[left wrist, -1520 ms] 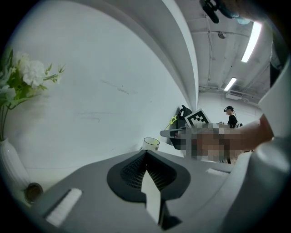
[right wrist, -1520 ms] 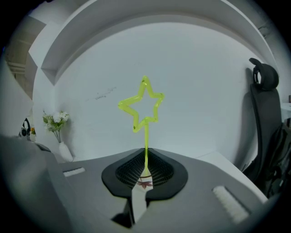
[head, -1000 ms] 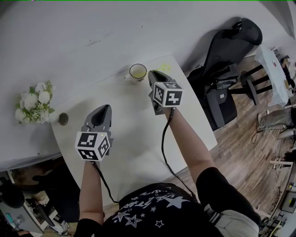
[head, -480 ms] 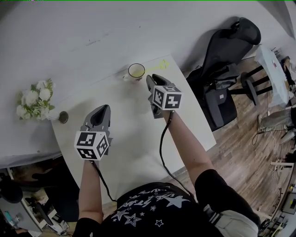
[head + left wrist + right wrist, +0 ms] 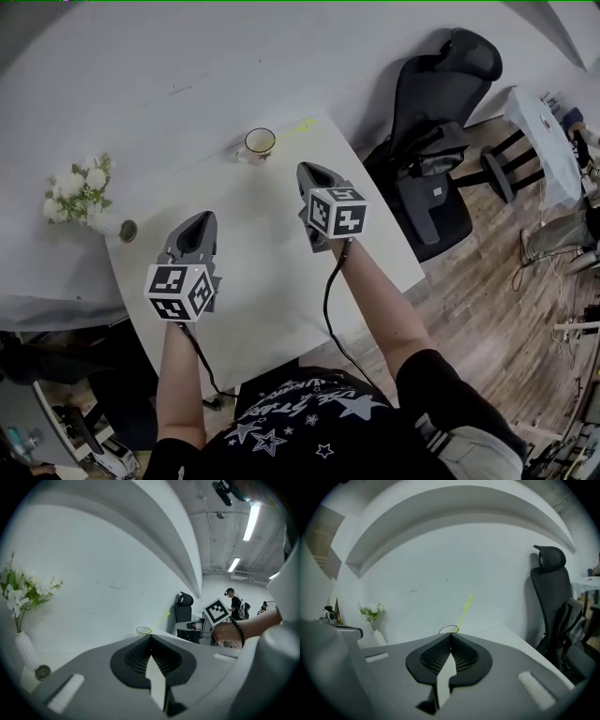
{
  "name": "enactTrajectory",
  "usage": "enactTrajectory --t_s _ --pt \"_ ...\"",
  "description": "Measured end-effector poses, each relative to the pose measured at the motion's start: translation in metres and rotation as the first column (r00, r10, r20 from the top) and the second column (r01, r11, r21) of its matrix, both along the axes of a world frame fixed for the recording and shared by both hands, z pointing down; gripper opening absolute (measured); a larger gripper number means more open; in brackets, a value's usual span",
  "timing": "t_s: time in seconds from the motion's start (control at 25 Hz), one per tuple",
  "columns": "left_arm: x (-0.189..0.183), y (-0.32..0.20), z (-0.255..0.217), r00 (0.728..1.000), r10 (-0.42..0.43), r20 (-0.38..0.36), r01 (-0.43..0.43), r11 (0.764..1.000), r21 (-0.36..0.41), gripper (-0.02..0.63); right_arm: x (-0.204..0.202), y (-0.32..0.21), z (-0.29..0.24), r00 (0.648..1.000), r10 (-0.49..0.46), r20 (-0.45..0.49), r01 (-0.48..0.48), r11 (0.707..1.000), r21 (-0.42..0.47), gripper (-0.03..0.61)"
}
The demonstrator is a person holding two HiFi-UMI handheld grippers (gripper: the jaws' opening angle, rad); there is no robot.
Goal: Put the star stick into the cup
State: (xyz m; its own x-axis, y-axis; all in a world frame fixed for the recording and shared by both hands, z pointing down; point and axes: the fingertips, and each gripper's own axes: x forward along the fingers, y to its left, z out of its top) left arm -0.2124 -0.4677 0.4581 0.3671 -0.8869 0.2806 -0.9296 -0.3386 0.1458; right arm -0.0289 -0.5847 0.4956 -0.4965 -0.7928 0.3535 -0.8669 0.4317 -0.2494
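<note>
A white cup stands near the far edge of the white table. The yellow-green star stick stands in it and leans out to the right. In the right gripper view the stick rises from the cup rim just beyond the jaws. My right gripper is shut and holds nothing, a short way in front of the cup. My left gripper is also shut and holds nothing, further back on the left. From the left gripper view, cup and stick show far ahead.
A vase of white flowers stands at the table's left corner, with a small round object beside it. A black office chair stands right of the table. The wall runs right behind the cup.
My right gripper has drawn back from the cup toward the person, leaving the stick standing in the cup. The left gripper has stayed about where it was.
</note>
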Motion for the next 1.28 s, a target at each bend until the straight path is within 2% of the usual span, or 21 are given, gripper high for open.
enactTrajectory --t_s 0.56,1.08,1.28 --pt "0.042 0.084 -0.04 1.0 0.001 0.018 -0.002 0.998 0.068 0.003 0.038 0.109 -0.05 0.997 -0.051 0.062 0.047 0.996 0.072 0.015" --pt "0.075 0.163 -0.073 1.0 -0.008 0.02 0.005 0.99 0.138 0.003 0.066 0.203 -0.083 0.994 -0.087 0.066 0.076 0.986 0.148 0.014" --pt "0.089 0.202 -0.074 1.0 -0.019 0.014 0.017 0.99 0.14 0.003 0.079 0.245 -0.088 0.993 -0.1 0.067 0.088 0.983 0.164 0.014"
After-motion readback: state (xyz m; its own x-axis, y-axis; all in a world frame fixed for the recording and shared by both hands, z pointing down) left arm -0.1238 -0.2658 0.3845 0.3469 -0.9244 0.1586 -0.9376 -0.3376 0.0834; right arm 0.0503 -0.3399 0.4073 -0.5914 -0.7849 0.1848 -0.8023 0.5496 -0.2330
